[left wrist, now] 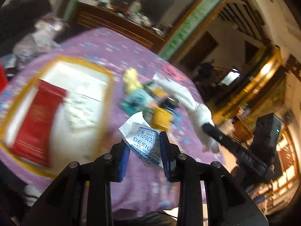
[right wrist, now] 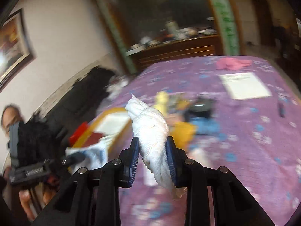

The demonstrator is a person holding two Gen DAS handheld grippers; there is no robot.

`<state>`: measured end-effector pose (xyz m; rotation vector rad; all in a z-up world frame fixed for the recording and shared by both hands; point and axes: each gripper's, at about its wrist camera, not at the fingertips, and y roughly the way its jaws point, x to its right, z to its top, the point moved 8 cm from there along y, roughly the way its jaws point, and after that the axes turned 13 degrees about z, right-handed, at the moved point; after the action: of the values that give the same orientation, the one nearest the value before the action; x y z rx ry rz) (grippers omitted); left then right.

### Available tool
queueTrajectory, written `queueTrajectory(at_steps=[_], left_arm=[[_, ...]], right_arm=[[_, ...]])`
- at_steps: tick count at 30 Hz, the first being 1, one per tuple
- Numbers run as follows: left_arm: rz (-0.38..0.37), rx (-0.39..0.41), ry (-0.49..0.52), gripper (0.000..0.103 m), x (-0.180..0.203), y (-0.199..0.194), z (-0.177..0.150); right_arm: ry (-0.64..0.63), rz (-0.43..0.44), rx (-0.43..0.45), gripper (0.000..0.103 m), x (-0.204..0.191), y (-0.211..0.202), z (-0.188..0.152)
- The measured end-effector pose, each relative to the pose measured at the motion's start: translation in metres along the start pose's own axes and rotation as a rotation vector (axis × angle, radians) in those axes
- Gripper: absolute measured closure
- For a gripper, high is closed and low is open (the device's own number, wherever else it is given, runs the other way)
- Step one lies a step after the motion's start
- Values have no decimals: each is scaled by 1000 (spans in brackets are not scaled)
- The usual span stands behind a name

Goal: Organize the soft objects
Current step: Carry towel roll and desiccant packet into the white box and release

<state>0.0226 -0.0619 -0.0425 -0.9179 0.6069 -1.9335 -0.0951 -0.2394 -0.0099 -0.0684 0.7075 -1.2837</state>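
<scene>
My left gripper (left wrist: 144, 141) is shut on a white desiccant packet (left wrist: 143, 139) with blue print, held above the purple bedspread (left wrist: 116, 49). My right gripper (right wrist: 152, 141) is shut on a twisted white cloth (right wrist: 148, 128), which sticks out past the pads and hangs below them. In the left wrist view the white cloth (left wrist: 184, 96) shows at the right, around the right gripper (left wrist: 208, 130). The right wrist view has the left gripper (right wrist: 75, 158) low on the left with the packet (right wrist: 94, 154). A yellow-rimmed tray (left wrist: 111, 75) holds a red item (left wrist: 37, 120).
A heap lies mid-bed: a yellow plush (left wrist: 131, 79), a teal piece (left wrist: 135, 99), a yellow piece (right wrist: 184, 131), a blue piece (right wrist: 205, 126) and a dark object (right wrist: 203, 105). Farther off lie a pink cloth (right wrist: 233, 64) and white paper (right wrist: 246, 86). A person's hand (right wrist: 24, 205) is at left.
</scene>
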Motion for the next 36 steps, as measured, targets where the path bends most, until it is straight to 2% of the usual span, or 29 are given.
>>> queueTrajectory(at_steps=[5,9,12,16,21,24,25,27,28,29,30,31,33,34,36], left_arm=[[144,8,9,76,-44,8,10],[193,-45,30,76,-67,24,5],[207,-77,55,76,-79,29,0],[209,-133,71,76,-92,43,-4],[191,-172,103,75,-90,54,-8],[217,-202,142,75,-89,63,-12],[228,-190,160,74,-88,64,-12],[233,-179,181,68,-85,64,-13],[228,-186,183,55,-85,66,-15],[214,-189,172,48,-85,67,-17],[187,-189,152,39,-85,68,-17],[154,-197,132,35,-84,67,-19],[129,-206,110,35,-84,64,-21],[130,-188,95,35,-84,59,-19],[143,-131,73,35,-85,45,-13]], right_arm=[[-24,125,-112,75,-39,65,-10],[-38,141,-182,75,-60,111,-15],[-40,136,-189,75,-68,132,-11],[-34,84,-207,75,-66,174,2],[-3,4,-272,75,-59,225,8],[-13,-27,-299,73,-66,246,11],[-11,-34,-304,68,-68,249,11],[-4,-21,-322,65,-73,257,8],[-9,-15,-327,58,-75,265,9],[-14,-10,-331,53,-77,265,7],[-10,3,-323,53,-78,264,7],[-7,9,-320,52,-73,265,7],[-16,23,-306,44,-77,256,8],[-25,18,-293,36,-74,249,8],[-32,29,-269,35,-76,236,10]])
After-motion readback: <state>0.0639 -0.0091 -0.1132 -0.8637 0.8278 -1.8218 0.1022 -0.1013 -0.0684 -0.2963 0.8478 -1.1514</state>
